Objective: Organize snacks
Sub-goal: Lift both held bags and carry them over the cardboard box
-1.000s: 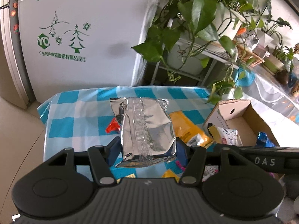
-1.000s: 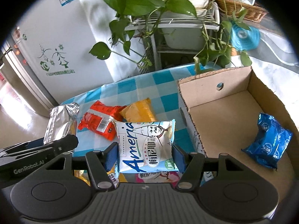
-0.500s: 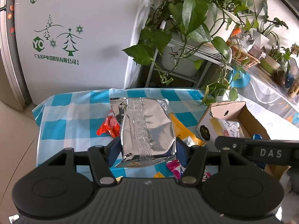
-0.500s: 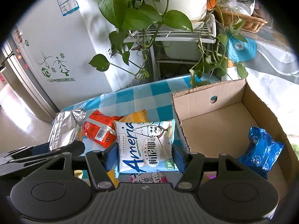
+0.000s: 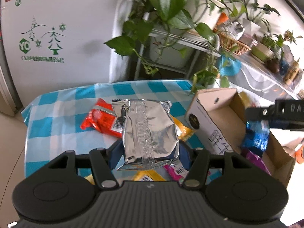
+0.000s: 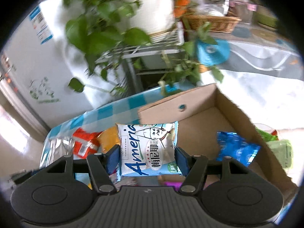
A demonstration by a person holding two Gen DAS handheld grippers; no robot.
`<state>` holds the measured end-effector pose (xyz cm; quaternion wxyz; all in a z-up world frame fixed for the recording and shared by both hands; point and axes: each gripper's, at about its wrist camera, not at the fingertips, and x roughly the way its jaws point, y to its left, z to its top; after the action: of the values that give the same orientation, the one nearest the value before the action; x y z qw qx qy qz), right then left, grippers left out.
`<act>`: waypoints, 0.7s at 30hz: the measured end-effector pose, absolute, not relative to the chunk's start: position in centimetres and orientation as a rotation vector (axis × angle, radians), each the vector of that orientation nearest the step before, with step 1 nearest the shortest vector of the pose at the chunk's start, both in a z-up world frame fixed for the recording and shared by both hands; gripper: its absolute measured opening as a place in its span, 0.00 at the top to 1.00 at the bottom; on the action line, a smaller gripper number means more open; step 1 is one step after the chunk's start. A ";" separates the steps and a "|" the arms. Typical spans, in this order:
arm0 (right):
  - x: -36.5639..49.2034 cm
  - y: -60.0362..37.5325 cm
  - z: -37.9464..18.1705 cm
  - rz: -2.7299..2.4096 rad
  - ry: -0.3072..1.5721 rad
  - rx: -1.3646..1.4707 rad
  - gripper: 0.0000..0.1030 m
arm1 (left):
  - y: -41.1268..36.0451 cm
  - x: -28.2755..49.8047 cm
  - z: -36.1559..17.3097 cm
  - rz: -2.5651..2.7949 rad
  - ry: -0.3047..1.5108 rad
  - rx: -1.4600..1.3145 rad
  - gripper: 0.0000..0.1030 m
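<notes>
My left gripper [image 5: 150, 153] is shut on a silver foil snack pack [image 5: 148, 131], held above the checked table [image 5: 62, 117]. My right gripper [image 6: 147, 156] is shut on a white-and-blue "Ameria" snack pack [image 6: 148, 150], held above the near left edge of the open cardboard box [image 6: 207, 123]. The box also shows in the left wrist view [image 5: 218, 119]. A blue snack pack [image 6: 235, 150] lies inside the box. A red pack [image 5: 100, 119] and a yellow pack [image 5: 182, 131] lie on the table.
A plant stand with trailing green leaves [image 5: 171, 19] stands behind the table. A white fridge [image 5: 47, 38] is at the back left. A pink pack [image 5: 174, 171] and a yellow pack [image 5: 148, 176] lie under my left gripper. The right gripper's arm [image 5: 275, 114] crosses above the box.
Both grippers have moved right with their packs. The right one now hangs over the box's left edge, and its view is blurred by motion.
</notes>
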<state>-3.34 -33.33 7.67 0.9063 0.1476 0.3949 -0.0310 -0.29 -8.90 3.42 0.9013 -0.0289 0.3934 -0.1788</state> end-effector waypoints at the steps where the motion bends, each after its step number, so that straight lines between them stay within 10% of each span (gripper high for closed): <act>1: -3.6 -34.0 7.8 -0.076 0.809 0.318 0.33 | -9.2 -0.5 3.5 -0.373 0.808 -0.055 0.42; 21: -7.2 -42.6 7.7 -0.272 0.781 0.578 0.33 | -17.1 -0.8 5.4 -0.476 0.820 -0.142 0.42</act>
<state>-7.20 -42.61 7.70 0.8753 0.2771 0.3743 -0.1303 -0.78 -17.10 5.44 0.8872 -0.0682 0.3945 -0.2292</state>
